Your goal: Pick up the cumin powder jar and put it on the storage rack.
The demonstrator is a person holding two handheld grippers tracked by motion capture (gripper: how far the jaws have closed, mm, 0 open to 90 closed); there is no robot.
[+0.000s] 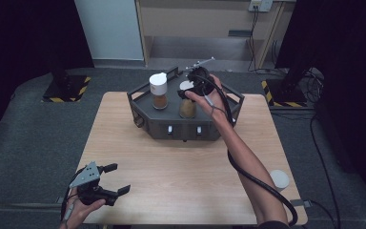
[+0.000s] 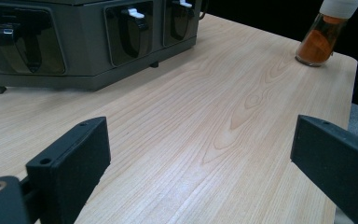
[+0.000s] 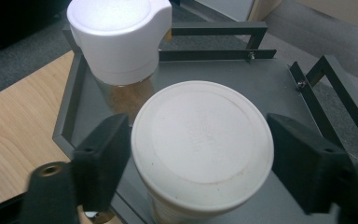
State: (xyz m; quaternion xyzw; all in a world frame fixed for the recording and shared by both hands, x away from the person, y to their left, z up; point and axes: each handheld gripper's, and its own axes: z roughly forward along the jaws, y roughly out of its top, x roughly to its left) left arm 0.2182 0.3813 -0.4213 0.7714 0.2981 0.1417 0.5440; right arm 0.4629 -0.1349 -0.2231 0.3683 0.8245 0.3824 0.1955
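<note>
R gripper (image 3: 198, 154) over the grey rack (image 1: 181, 125) at the table's (image 1: 171, 171) far edge, jaws apart around a white-capped jar (image 3: 200, 144) on the rack's right side; left pad seems to touch the cap, right pad clear. Taller jar (image 1: 159, 90) just beside. L gripper (image 1: 116, 179) open, near-left corner, nothing between jaws.

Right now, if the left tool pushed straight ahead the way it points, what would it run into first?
Probably nothing close: the left tool stands open over bare table. Farther along, its line seems to pass between the grey rack and the orange spice jar, though depth is hard to judge.
</note>
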